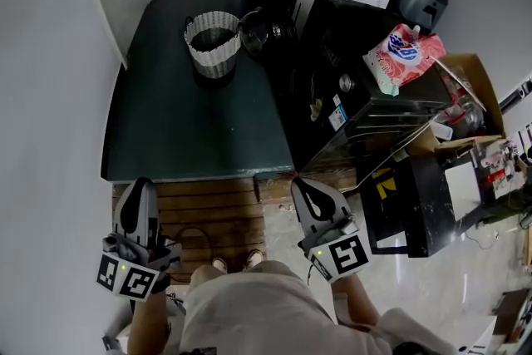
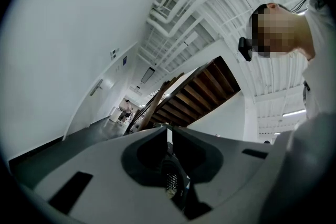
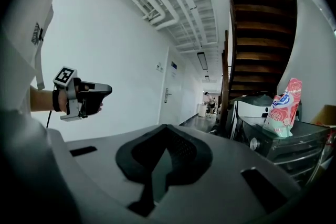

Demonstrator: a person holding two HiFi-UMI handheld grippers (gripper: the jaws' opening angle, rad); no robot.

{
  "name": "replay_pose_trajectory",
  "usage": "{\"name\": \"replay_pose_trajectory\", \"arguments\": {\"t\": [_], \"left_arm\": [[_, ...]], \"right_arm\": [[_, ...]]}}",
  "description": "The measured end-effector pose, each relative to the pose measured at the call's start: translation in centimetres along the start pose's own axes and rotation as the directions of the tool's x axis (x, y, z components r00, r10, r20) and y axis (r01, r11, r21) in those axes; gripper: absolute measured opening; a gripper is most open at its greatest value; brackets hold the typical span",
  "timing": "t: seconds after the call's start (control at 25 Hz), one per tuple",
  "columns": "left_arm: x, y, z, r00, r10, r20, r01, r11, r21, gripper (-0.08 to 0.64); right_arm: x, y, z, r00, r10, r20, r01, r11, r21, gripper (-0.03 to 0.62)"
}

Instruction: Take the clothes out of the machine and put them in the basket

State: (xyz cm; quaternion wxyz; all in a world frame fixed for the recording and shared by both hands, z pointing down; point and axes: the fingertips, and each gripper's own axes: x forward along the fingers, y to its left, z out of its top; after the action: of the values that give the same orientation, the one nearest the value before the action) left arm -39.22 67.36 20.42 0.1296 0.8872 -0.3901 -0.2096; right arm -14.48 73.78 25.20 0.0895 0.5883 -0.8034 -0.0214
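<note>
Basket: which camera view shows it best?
Head view: the basket shows whole, seen from above, standing upright on the dark floor. Neither the left gripper view nor the right gripper view shows it.

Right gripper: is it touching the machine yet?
Apart. The right gripper view shows the right gripper with nothing against its jaws. The machine stands ahead and off to the right, with open space between them.

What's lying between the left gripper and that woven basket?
Nothing stands there. In the head view, only wooden planks and then dark floor lie between the left gripper and the basket.
</note>
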Motion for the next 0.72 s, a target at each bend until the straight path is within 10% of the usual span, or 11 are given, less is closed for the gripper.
{"name": "replay_pose_trajectory", "arguments": {"t": [0.12, 0.4, 0.72], "left_arm": [[-0.2, 0.9, -0.1, 1.000, 0.029, 0.008, -0.029, 1.000, -0.009, 0.054], [-0.4, 3.4, -0.1, 0.996, 0.091, -0.005, -0.091, 0.996, 0.019, 0.469], [-2.2, 7.2, 1.4, 0.997, 0.082, -0.007, -0.082, 0.997, -0.002, 0.518]], "right_arm": [[0.2, 0.3, -0.1, 1.000, 0.002, -0.004, -0.002, 1.000, -0.003, 0.011], [1.0, 1.3, 0.3, 1.000, -0.006, -0.016, 0.006, 1.000, -0.015, 0.011], [3.8, 5.1, 1.2, 0.999, 0.006, -0.035, -0.007, 0.999, -0.035, 0.011]]}}
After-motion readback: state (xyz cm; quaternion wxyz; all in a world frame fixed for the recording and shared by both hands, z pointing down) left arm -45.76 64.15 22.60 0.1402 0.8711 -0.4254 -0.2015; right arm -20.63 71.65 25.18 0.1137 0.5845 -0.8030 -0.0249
